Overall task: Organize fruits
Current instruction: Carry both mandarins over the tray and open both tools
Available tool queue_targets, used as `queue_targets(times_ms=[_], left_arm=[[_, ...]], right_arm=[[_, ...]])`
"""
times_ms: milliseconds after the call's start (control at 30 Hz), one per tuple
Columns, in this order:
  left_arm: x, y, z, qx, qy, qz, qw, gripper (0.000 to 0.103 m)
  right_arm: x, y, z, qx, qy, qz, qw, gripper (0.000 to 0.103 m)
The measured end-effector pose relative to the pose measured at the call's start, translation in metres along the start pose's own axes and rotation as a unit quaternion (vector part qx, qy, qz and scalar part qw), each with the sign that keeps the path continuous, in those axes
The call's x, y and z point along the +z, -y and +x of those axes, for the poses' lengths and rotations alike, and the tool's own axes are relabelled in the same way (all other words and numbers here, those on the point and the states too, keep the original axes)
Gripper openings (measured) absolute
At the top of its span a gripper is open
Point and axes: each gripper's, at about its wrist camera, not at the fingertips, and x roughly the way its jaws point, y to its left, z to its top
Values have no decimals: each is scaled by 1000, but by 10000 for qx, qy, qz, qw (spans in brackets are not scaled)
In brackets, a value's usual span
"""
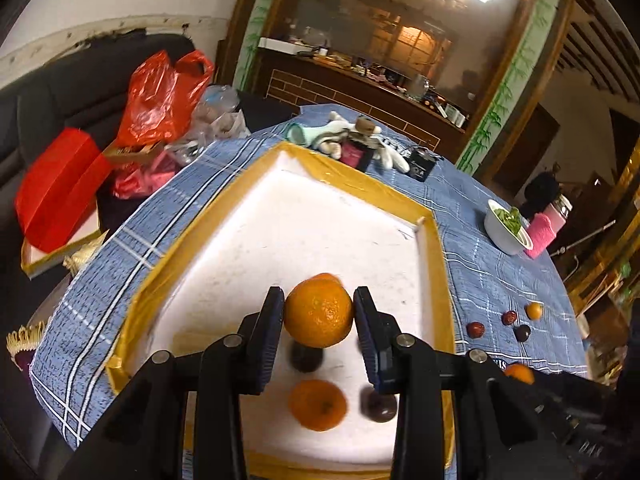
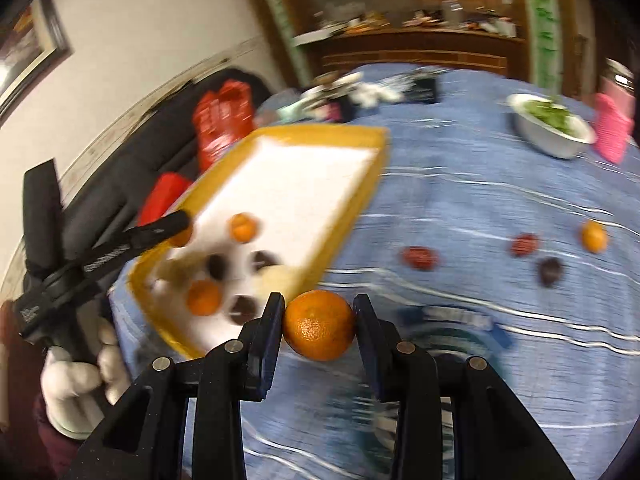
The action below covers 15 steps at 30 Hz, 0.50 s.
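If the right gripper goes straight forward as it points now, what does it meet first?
Probably the blue tablecloth just right of the yellow tray; the right gripper holds an orange. Depth is unclear.

Both wrist views look forward, sharing the tray (image 1: 436,264) (image 2: 372,160).

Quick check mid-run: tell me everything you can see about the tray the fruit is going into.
The tray is a shallow rectangle with a white, foam-like floor and raised yellow rim that looks taped. It lies flat on the blue checked tablecloth. Inside lie an orange, more oranges and several dark round fruits. The left hand-held gripper holds another orange over its floor.
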Motion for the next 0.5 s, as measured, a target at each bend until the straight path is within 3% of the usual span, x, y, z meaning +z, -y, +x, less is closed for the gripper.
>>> queue_targets(times_ms=[267, 367, 433, 500], left_arm=[[-1, -24, -1, -221, -27, -338, 9992, 36], [-1, -31, -6, -328, 41, -551, 9979, 56], [1, -33, -12, -347, 146, -606, 9975, 62], [3, -35, -18, -405, 235, -684, 9966, 67]], right_arm=[[6, -49, 49, 150, -378, -278, 9988, 41], [7, -53, 57, 192, -421, -227, 9987, 41], [9, -52, 58, 332, -422, -111, 9985, 50], [10, -51, 53, 324, -282, -67, 9991, 67]])
